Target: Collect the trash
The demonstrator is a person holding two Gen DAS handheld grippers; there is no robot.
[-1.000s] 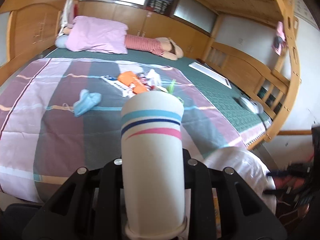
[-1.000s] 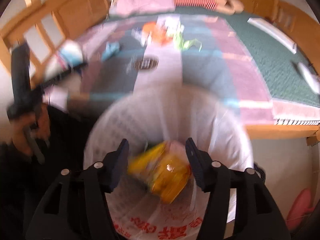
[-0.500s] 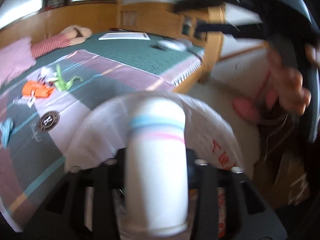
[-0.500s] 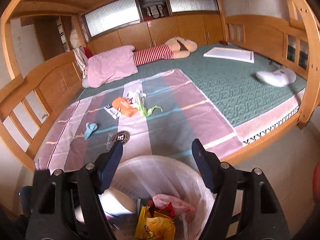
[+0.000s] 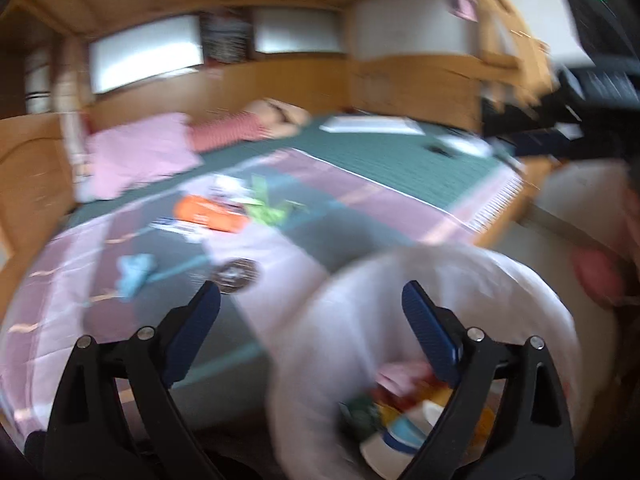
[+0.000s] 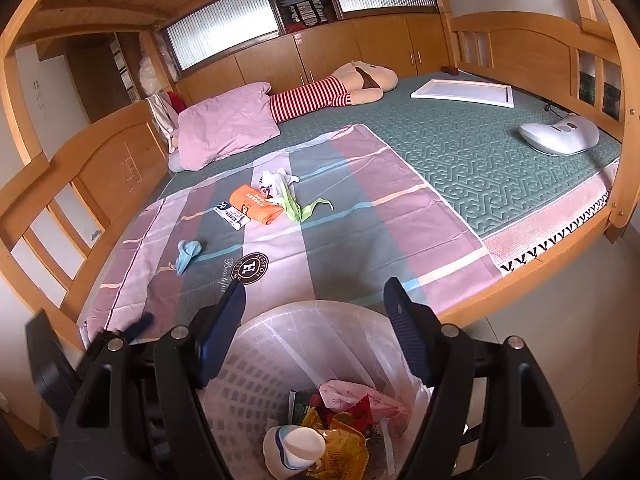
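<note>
On the bed (image 6: 472, 168), left to right across the striped sheet (image 6: 360, 216): blue mask (image 6: 187, 254), orange packet (image 6: 254, 204), green scraps (image 6: 300, 208), all toward the sheet's far edge. My left gripper (image 5: 311, 312) is opening wide, nothing between its fingers. My right gripper (image 6: 314, 312) stands open and empty above the bin (image 6: 280, 344). The paper cup (image 6: 294, 450) lies in the bin among wrappers (image 6: 344, 440).

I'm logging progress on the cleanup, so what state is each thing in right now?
Paper cup: in the bin, on its side.
Trash bin: lined, partly filled.
Left gripper: opening, holding nothing.
Right gripper: open, empty, above the bin.
Orange packet: on the bedspread, uncollected.
Blue mask: crumpled on the bedspread.
</note>
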